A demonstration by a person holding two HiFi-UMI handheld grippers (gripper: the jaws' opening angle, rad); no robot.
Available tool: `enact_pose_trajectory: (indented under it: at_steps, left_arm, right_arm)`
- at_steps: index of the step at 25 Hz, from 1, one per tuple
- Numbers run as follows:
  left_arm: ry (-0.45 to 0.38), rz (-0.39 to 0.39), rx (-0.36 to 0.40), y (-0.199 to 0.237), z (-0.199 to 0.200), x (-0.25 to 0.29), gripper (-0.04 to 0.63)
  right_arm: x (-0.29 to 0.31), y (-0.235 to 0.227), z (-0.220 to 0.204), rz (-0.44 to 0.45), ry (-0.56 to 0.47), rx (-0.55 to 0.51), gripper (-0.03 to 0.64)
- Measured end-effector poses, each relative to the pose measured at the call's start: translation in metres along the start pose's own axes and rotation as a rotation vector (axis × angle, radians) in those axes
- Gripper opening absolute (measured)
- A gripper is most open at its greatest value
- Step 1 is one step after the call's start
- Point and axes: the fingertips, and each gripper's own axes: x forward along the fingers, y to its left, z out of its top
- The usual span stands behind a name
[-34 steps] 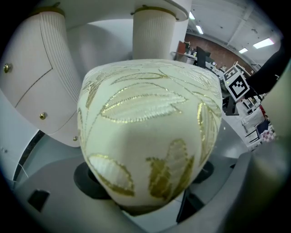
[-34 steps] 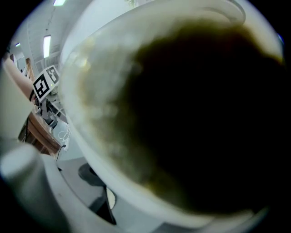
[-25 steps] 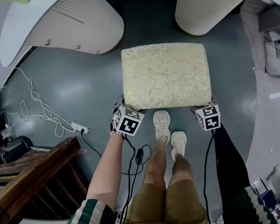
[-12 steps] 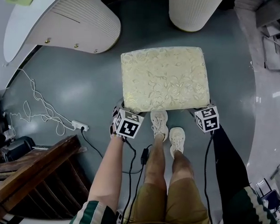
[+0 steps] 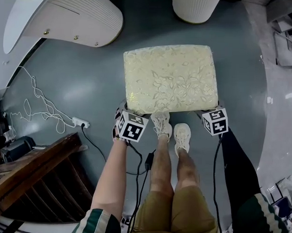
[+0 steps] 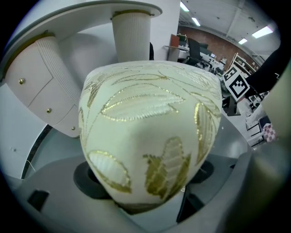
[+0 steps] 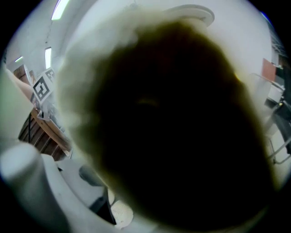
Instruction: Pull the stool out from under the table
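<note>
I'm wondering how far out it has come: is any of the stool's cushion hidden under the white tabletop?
No: the head view shows the whole stool standing on grey floor, apart from the tabletop.

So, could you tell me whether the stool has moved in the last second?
Yes: the stool drew away from the white pedestal, toward the person.

Head camera looks steeply down on the stool (image 5: 170, 78). Both gripper views sit hard against its near corners. All three share it.
</note>
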Motion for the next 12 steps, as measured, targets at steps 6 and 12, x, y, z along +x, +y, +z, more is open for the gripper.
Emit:
enact_pose_trajectory:
  at_steps: [6, 12]
  left_arm:
    - [0.006, -0.004, 0.0, 0.0007, 0.001, 0.0006, 0.433]
    - [0.025, -0.018, 0.002, 0.0001, -0.0013, -0.0032, 0.433]
  right_arm:
    - [0.0005, 0.0005, -0.0022, 0.006, 0.015, 0.017, 0.434]
    - [-0.0036, 0.0051, -0.0061, 0.011, 0.042, 0.037, 0.431]
